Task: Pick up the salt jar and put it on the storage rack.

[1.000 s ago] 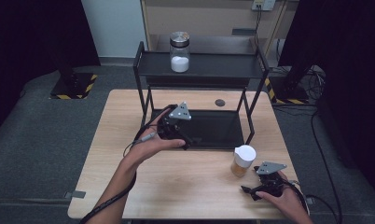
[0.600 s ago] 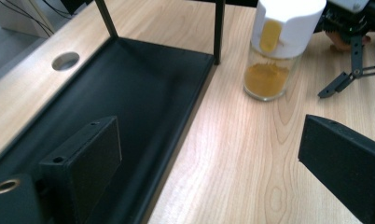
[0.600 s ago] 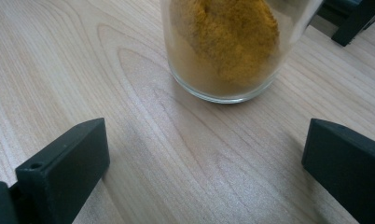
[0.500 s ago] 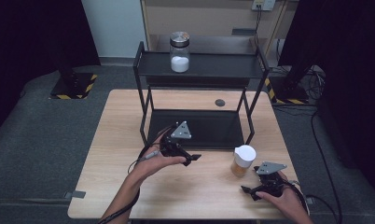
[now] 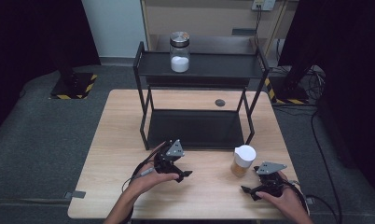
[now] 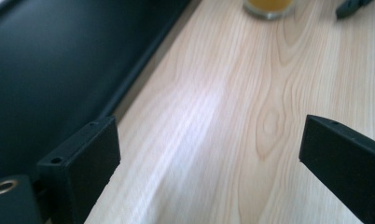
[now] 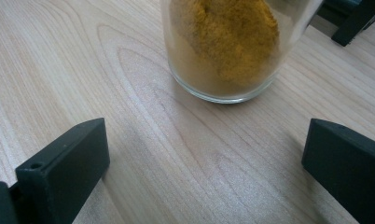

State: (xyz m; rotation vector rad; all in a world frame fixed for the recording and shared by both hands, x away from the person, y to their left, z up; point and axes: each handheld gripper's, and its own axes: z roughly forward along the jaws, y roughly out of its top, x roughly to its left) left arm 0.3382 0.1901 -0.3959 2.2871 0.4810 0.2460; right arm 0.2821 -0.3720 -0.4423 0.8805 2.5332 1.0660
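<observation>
Nearest the table's front edge, the person's right hand (image 5: 281, 196) rests low at the right, its right gripper (image 5: 249, 191) pointing left across the wood. In the right gripper view its jaws stand wide apart with bare table between them, holding nothing; the jar of yellow powder (image 7: 227, 51) stands just ahead of the jaws, apart from them. In the high view that white-lidded jar (image 5: 243, 161) stands upright just beside the gripper.

At the left, the left hand (image 5: 150, 175) comes in with the forearm angled up from the front edge, and the left gripper (image 5: 183, 176) points right, close above the table (image 5: 111, 140). Its jaws are spread wide and empty over the wood, beside the dark lower tray of the black rack (image 5: 197, 128).

Farthest back, a jar of white powder (image 5: 179, 52) stands on the rack's top shelf.
</observation>
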